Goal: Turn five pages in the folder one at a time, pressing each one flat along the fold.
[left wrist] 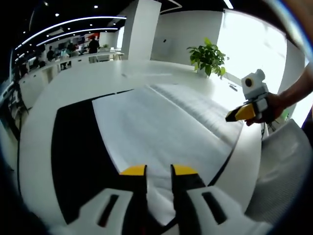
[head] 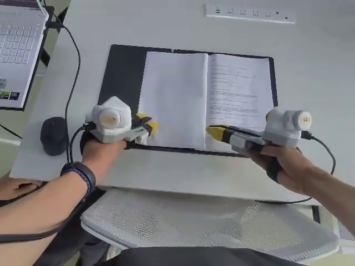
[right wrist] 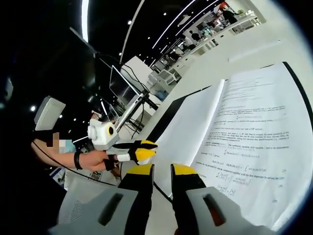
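A white counter [head: 310, 66] in an open-plan office runs across my head view, and the black folder [head: 122, 72] lies open on it at the centre. It has a blank page [head: 172, 100] on the left of the fold and a printed page [head: 238, 83] on the right, both lying flat. From the folder, a laptop [head: 16, 44] sits at 10 o'clock at the counter's edge, a dark mouse [head: 53, 136] at 8 o'clock, and a white power strip [head: 249, 13] at 1 o'clock. A mesh chair [head: 211, 221] shows below the counter at 6 o'clock. My left gripper [head: 148, 126] is at the 7 o'clock corner of the blank page, its yellow fingers pointing toward 3 o'clock. In its own view they stand a narrow gap apart with nothing between them, over the page's near edge; I cannot tell whether they touch the paper. My right gripper [head: 213, 132] is at the 6 o'clock edge of the printed page, just beside the fold, its tips pointing toward 9 o'clock. Its fingers are likewise only slightly parted and hold nothing. The two grippers face each other across the fold, well apart. A potted plant [left wrist: 208, 56] stands beyond the counter at 1 o'clock in the left gripper view.
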The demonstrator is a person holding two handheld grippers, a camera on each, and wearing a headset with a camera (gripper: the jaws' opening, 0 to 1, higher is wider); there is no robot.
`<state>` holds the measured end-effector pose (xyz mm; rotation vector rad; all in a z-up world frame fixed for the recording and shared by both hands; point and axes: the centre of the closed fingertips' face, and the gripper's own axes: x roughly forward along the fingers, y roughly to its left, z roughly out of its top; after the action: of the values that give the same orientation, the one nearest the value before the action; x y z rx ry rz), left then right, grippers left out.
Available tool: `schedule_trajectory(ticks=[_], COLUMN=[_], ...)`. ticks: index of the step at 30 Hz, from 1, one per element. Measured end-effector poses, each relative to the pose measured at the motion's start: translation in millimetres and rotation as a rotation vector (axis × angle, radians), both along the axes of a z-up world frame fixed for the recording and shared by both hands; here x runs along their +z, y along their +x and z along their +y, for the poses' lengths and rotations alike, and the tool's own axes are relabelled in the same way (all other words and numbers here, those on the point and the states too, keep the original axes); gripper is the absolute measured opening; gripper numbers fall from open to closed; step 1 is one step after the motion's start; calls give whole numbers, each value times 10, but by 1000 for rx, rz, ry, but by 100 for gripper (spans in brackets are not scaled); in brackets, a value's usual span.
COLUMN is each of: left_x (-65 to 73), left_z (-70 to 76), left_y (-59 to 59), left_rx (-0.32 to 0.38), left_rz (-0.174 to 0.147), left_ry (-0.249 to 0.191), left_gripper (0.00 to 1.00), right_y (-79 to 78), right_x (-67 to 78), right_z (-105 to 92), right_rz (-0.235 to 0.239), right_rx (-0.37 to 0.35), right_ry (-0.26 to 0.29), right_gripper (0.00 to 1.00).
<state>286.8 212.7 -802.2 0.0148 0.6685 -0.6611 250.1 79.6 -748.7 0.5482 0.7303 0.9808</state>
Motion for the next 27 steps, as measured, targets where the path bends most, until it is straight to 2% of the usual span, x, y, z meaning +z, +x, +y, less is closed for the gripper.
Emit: schedule_trajectory(ticks=[4,8,10,12,14,17,21,24,27], left_x=[132,286,360,455,518,620,687,713,741], left_z=[12,25,46,56,68,76,101,155,196], left_y=[-34,-90,-115,-144,-167,-205,-262,-295,-324], left_rx=[-21,-15,-11,-12,-12,-15,-25,-15,-2], left_rz=[-17,-29,-36,-53,-54,-69,-72,-72,-73], left_ry=[4,3,8,9,6,1,7,17,22], left_gripper=[23,32,36,37,41,43,49,51,54], right_y=[36,80,80,103,103,110,82,55,9], right_x=[47,78,115,136,163,198,208,177,188], right_z=[-184,-384,-481,-609,-699,-899,-1094,-1260,-1368], right_rz=[-23,-53,-54,-78,-83,-108,-127,-142,-145], right_rx=[-51,-104,-127,-159,-178,-223,-253,-282,-306], right_ry=[-15,-48,-45,-71,-78,-116,-162,-221,-234], right_gripper=[14,20,24,26,28,33,38,40,47])
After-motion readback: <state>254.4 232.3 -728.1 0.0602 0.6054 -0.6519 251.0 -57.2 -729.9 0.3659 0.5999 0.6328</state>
